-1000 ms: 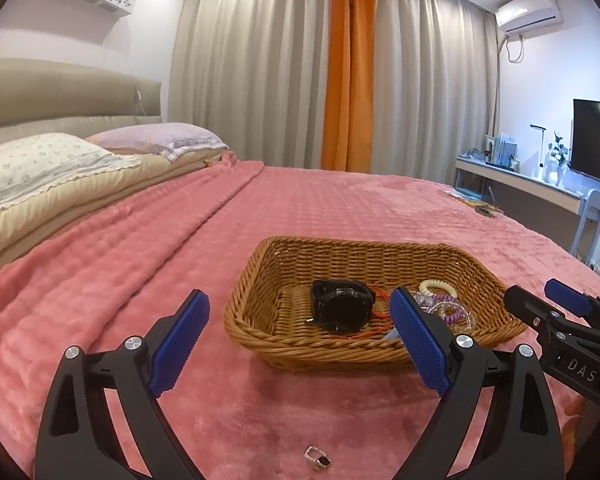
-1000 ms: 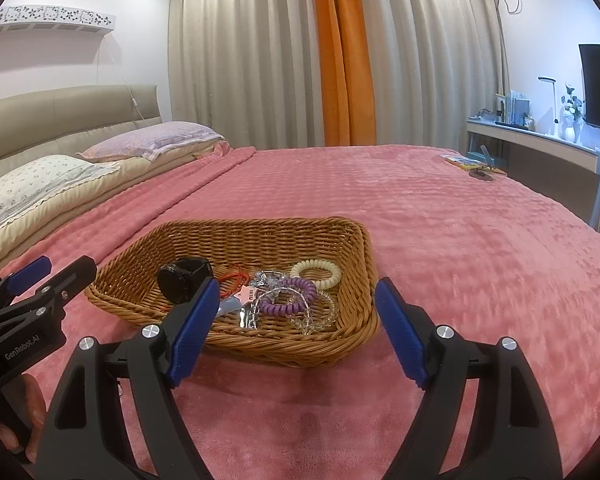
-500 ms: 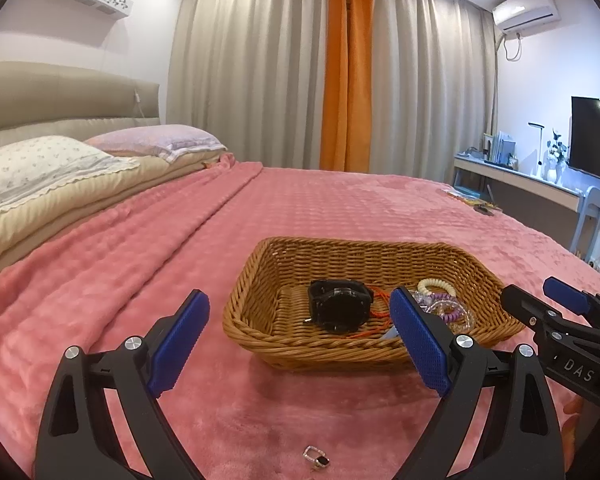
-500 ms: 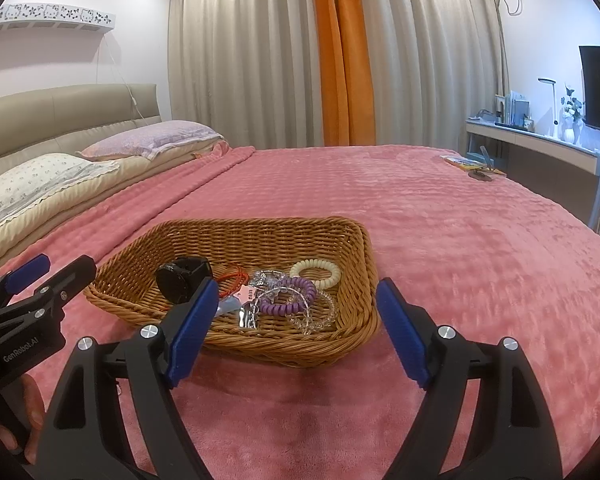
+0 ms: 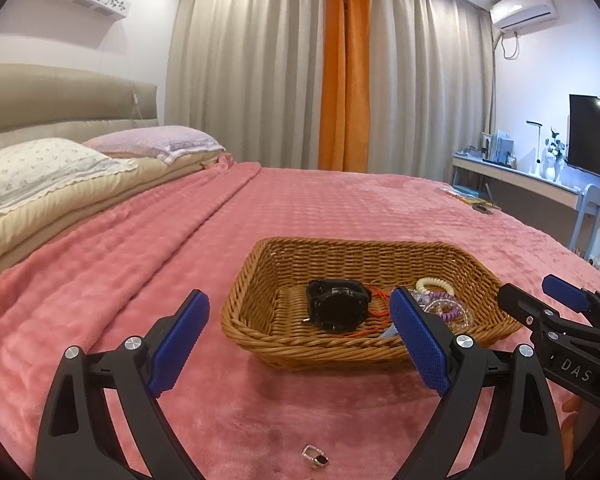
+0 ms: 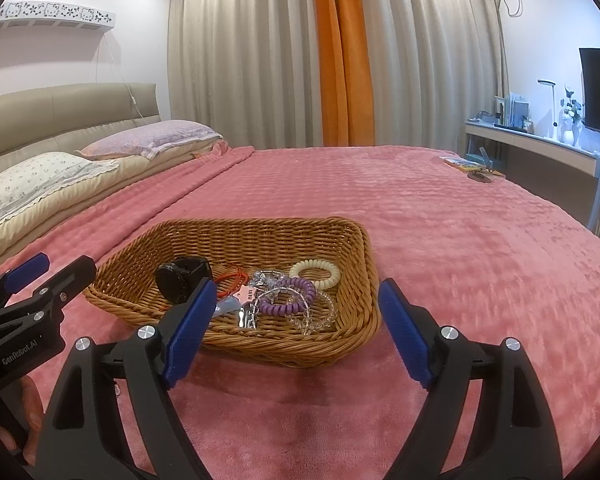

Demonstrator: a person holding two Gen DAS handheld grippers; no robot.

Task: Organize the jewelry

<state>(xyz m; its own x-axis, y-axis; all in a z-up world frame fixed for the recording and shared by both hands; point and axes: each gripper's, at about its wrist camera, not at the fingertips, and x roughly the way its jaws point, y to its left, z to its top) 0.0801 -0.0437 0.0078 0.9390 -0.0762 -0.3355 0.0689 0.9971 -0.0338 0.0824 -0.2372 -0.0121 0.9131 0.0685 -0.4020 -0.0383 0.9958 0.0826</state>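
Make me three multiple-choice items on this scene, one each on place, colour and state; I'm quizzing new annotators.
1. Where does the small ring lie?
A. in the wicker basket
B. on the pink blanket
C. on a pillow

2. What colour is the watch?
A. black
B. white
C. gold

3. How does the left gripper stand?
A. shut on the ring
B. shut, empty
C. open, empty

Answers:
B, it lies on the blanket outside the basket.
A, case and strap look black.
C, nothing sits between its spread fingers.
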